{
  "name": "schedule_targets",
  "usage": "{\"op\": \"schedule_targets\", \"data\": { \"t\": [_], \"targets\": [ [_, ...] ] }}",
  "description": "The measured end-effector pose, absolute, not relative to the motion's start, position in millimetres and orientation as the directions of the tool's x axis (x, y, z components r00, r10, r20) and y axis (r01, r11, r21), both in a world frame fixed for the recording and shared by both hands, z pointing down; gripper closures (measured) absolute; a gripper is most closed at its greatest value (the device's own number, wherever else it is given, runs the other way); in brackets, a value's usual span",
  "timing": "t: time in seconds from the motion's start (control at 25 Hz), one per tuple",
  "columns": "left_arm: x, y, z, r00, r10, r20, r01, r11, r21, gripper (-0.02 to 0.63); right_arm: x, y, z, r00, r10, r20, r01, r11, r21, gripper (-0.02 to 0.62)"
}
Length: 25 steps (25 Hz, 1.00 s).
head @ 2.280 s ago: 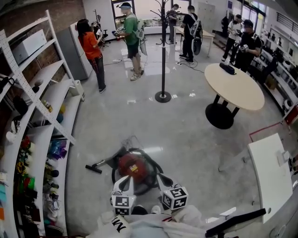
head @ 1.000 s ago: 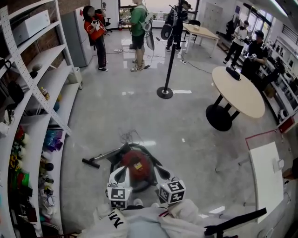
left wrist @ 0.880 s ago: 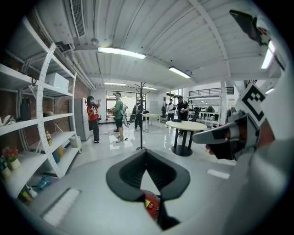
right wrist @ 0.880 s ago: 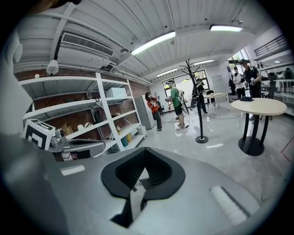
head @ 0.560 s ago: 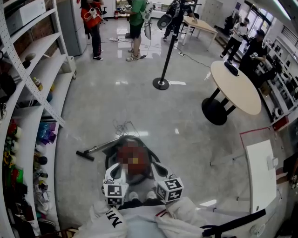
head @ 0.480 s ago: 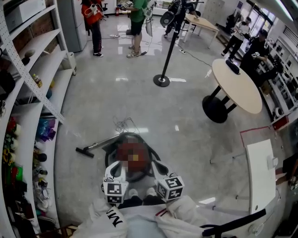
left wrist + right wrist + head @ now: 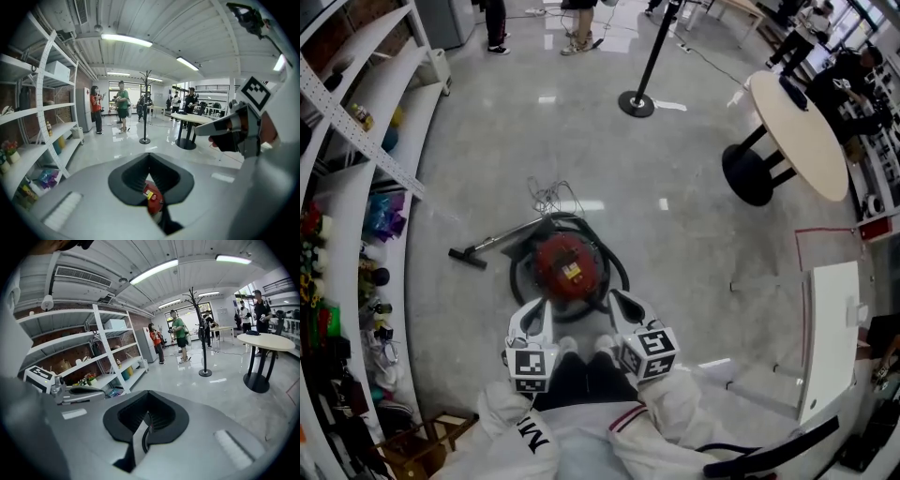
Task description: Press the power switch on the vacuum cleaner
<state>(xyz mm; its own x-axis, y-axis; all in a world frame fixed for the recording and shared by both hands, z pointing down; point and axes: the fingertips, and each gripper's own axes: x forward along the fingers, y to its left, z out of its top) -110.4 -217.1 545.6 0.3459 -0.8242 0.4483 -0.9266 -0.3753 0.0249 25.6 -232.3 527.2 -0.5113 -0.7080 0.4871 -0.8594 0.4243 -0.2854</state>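
One vacuum (image 7: 568, 266) lies at 12 o'clock of two closed, empty tools: left gripper (image 7: 533, 317), right gripper (image 7: 621, 304).

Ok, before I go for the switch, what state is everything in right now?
Vacuum cleaner: upright on the floor, untouched; running or not, cannot tell.
Hose: looped around the vacuum cleaner.
Wand: lying flat on the floor.
Cord: loose tangle on the floor.
Left tongs: shut, empty.
Right tongs: shut, empty.
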Motion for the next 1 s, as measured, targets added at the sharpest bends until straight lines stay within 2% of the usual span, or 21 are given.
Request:
{"op": "schedule_targets", "data": {
  "t": [0.56,1.0],
  "targets": [
    [-102.1,-234.9,638.8,0.284,-0.79,0.544,-0.947,-0.32,0.029,0.606,37.7,-253.3,608.7,-0.533,-0.653,0.538,-0.846,0.424,-0.323,0.595],
    [-67.5,-239.3,708.2,0.322,-0.729,0.604,-0.922,-0.386,0.026,0.606,47.1,-258.5,670.6,-0.504,-0.655,0.564,-0.864,0.37,-0.343,0.595]
  ]
}}
